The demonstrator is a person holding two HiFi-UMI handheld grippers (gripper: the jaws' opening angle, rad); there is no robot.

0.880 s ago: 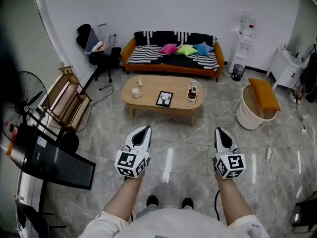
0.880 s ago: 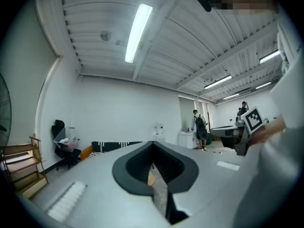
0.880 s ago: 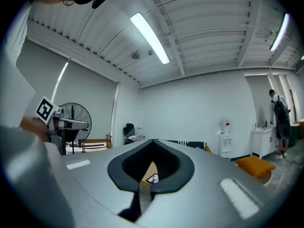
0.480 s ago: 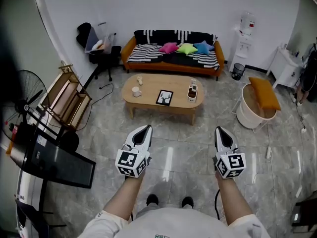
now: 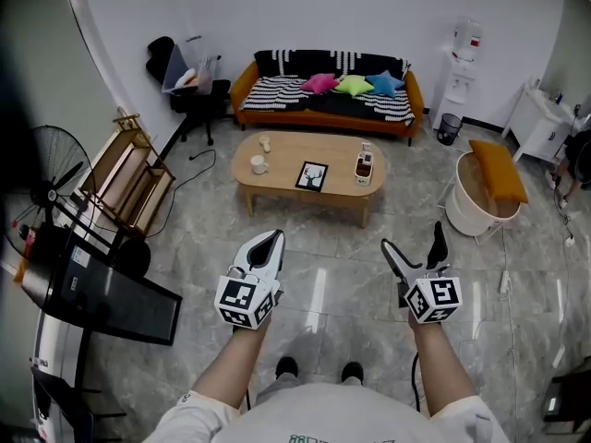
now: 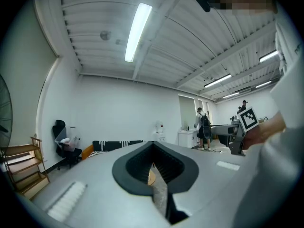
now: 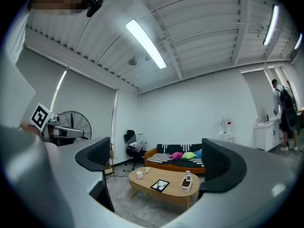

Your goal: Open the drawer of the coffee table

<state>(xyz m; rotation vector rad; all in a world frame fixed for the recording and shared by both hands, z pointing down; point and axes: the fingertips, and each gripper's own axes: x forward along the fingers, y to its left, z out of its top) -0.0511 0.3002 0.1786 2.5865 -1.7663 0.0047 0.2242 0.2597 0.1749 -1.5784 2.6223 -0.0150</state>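
A standing fan and a wooden rack stand along the left wall, with a black office chair in the far corner. The left tool is held level over the grey tiled floor. Its jaws are pressed together with nothing between them. Well ahead of both tools stands the oval wooden coffee table. It is in front of an orange sofa that has a striped cover and pink, green and blue cushions. The drawer front is too small to make out from here. On the tabletop, a white mug sits at the left end, a dark picture frame lies near the middle, and a small white box stands towards the right end. The right tool is also level, and its jaws are spread wide and hold nothing. In the right gripper view the coffee table shows far off through the gap between them. Further right, a water dispenser stands against the back wall. Nearer, an orange cushion lies across a round white tub.
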